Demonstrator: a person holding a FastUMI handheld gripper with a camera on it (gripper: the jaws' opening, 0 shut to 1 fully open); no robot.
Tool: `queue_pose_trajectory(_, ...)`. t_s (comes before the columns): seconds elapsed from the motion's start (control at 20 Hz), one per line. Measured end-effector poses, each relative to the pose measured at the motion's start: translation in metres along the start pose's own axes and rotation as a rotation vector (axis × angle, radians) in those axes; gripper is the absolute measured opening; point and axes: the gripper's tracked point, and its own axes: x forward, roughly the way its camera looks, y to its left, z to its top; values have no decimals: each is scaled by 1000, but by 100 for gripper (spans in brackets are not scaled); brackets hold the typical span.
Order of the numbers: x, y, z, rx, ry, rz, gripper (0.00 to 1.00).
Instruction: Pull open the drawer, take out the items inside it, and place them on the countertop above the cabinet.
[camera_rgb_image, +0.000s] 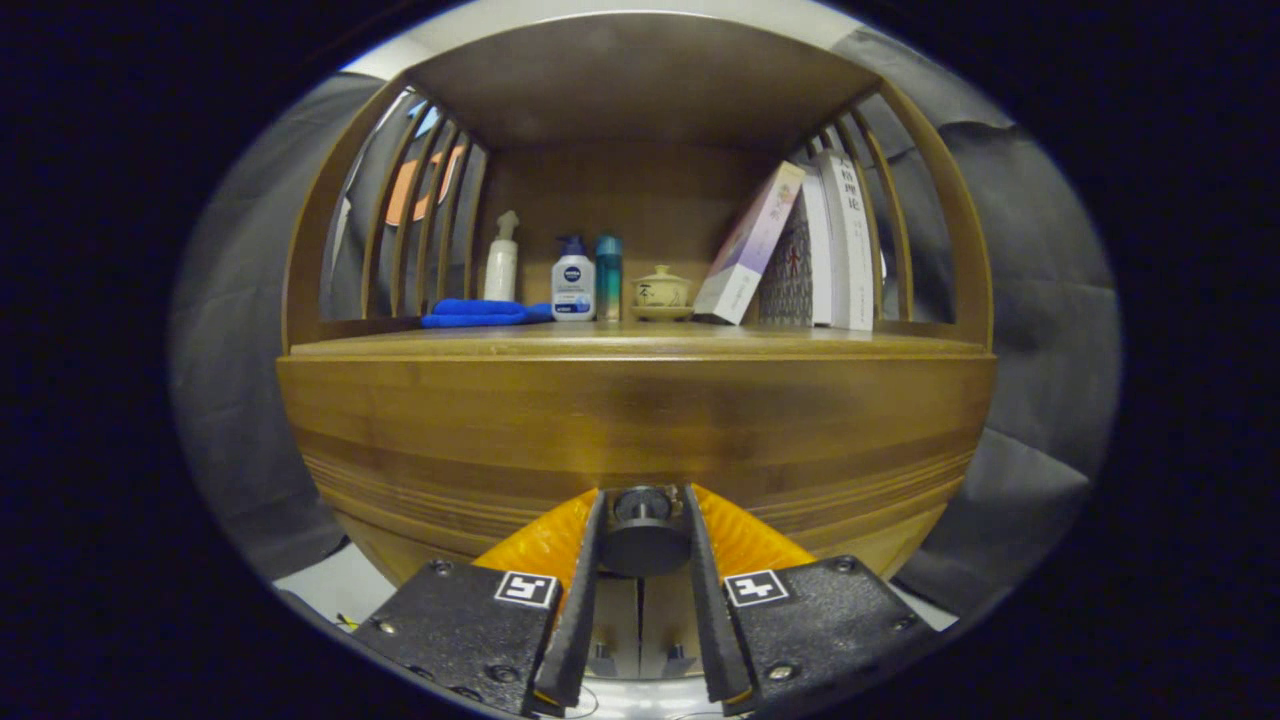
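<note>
The fingers (645, 545) are closed on the round dark knob (644, 535) of the wooden drawer front (640, 430), one pressing each side. Above, the wooden countertop (640, 340) carries a folded blue cloth (478, 313), bottles and leaning books (800, 250).

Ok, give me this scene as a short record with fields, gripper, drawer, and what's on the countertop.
gripper: gripper fingers close on either side of the drawer knob, contact not certain
drawer: drawer front looks closed, contents hidden
countertop: countertop holds blue cloth, white pump bottle, teal can, lidded ceramic pot, leaning books
</note>
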Motion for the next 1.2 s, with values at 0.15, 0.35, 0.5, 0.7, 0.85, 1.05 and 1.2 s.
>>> queue_pose_trajectory(0.15, -1, 1, -1, -7, 22, 2, 42)
queue_pose_trajectory(0.35, -11, 1, -3, 8, 35, -2, 38)
queue_pose_trajectory(0.5, -31, 2, -9, 12, 41, 6, 37)
queue_pose_trajectory(0.7, -65, 2, -16, 4, 36, 17, 37)
queue_pose_trajectory(0.85, -90, 0, -22, 1, 26, 21, 37)
queue_pose_trajectory(1.05, -121, 1, -28, -13, 15, 22, 37)
queue_pose_trajectory(1.2, -140, -1, -37, -4, 20, 28, 37)
